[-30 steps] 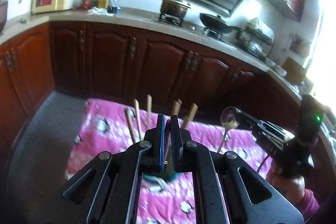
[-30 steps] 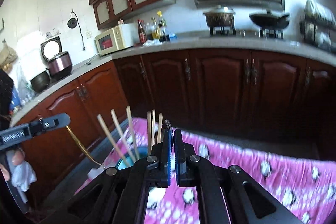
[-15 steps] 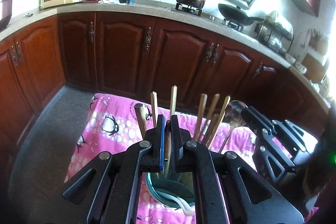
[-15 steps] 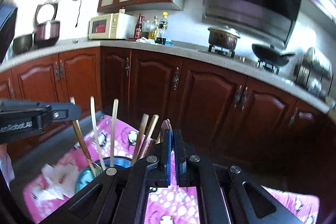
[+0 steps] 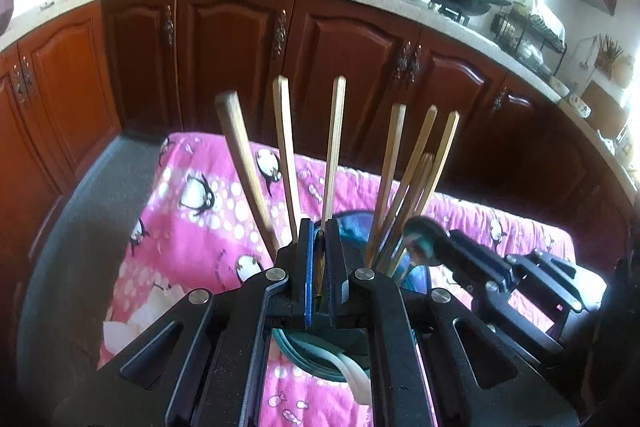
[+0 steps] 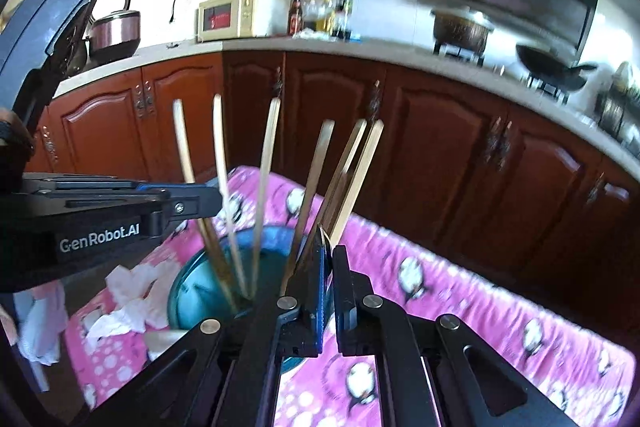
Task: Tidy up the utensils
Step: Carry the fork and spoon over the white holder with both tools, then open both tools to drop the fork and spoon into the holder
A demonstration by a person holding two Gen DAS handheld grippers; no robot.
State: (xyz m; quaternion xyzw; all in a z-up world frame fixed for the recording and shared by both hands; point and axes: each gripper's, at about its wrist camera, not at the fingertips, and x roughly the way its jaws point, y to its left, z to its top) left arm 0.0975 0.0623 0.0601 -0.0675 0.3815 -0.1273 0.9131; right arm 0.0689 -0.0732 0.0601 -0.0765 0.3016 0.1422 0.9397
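Chopsticks and spoon gripped over teal holder

Chopsticks [image 5: 334,151] are clamped by the left gripper [image 5: 319,247] – standing in the teal holder [image 6: 192,291] on the pink worktop [image 5: 192,227]. A metal spoon [image 5: 418,239] is pinched by the right gripper [image 6: 329,255], fingers nearly closed.

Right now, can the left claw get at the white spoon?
Probably not yet: the left claw is shut on a chopstick over the teal holder. The white spoon lies close below.

Both wrist views closely overlook the chopsticks [image 5: 334,147].
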